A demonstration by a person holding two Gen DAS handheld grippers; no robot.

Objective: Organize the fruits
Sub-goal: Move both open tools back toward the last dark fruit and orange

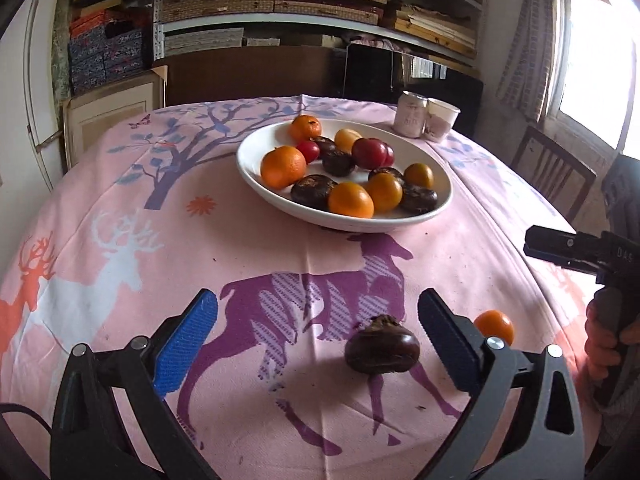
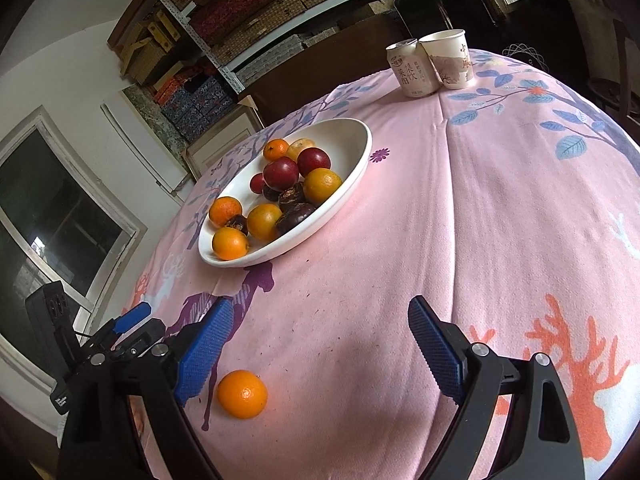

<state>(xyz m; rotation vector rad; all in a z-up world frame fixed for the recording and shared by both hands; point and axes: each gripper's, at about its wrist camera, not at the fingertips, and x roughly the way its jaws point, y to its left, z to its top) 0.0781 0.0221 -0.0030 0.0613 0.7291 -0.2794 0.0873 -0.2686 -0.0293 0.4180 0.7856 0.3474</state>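
Observation:
A white oval plate (image 1: 248, 160) holds oranges, red plums and dark brown water chestnuts; it also shows in the right wrist view (image 2: 356, 152). A loose dark chestnut (image 1: 382, 349) lies on the cloth between the fingers of my open left gripper (image 1: 318, 332), close to the right finger. A loose orange (image 1: 495, 326) lies just outside that finger. In the right wrist view this orange (image 2: 242, 394) lies between the fingers of my open right gripper (image 2: 320, 344), near its left finger. Both grippers are empty.
A round table carries a pink cloth with a deer print (image 1: 120, 200). A drink can (image 2: 412, 70) and a paper cup (image 2: 450, 58) stand at the far edge. A wooden chair (image 1: 552, 168) stands at the right; shelves with boxes fill the back wall.

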